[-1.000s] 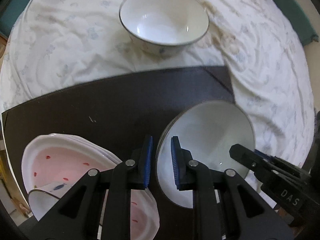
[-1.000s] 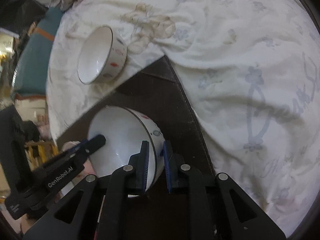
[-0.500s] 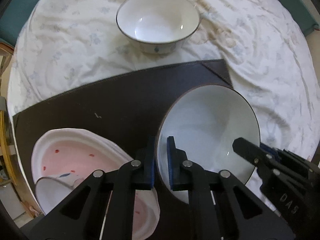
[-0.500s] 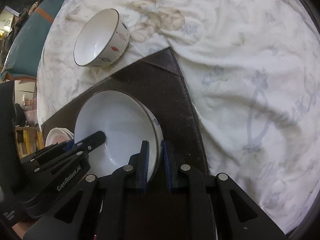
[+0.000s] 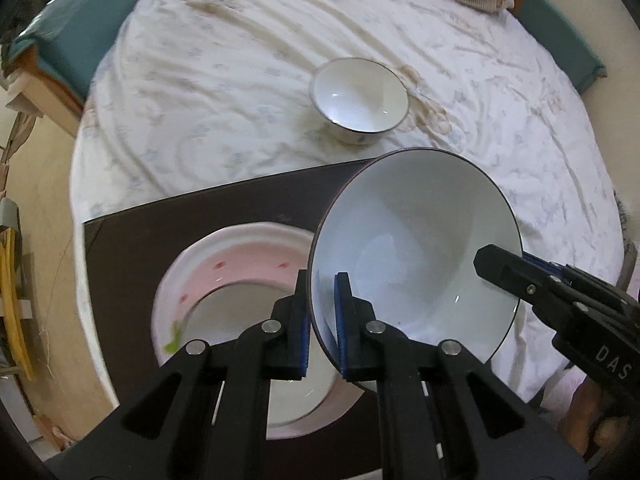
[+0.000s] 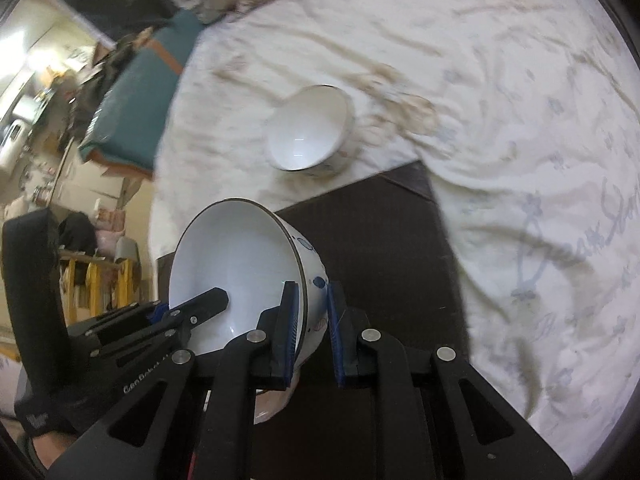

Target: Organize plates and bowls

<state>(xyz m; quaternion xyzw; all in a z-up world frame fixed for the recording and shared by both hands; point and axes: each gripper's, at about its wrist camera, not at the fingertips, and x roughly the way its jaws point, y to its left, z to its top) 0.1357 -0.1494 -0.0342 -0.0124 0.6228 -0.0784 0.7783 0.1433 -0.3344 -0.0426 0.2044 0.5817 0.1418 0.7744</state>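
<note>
A large white bowl with a dark rim is lifted above the dark mat, tilted. My left gripper is shut on its near left rim. My right gripper is shut on the opposite rim of the same bowl, which shows blue marks outside. The right gripper also shows in the left wrist view at the bowl's right edge. Below the bowl lies a pink plate stack with a bowl in it. A second white bowl stands on the cloth beyond the mat.
A white patterned cloth covers the round table. Teal cushions lie at the far edges. Furniture and clutter stand past the table's left side in the right wrist view.
Both grippers have lifted the large bowl off the mat and carried it up and toward the pink plate stack. The table and far bowl look farther away.
</note>
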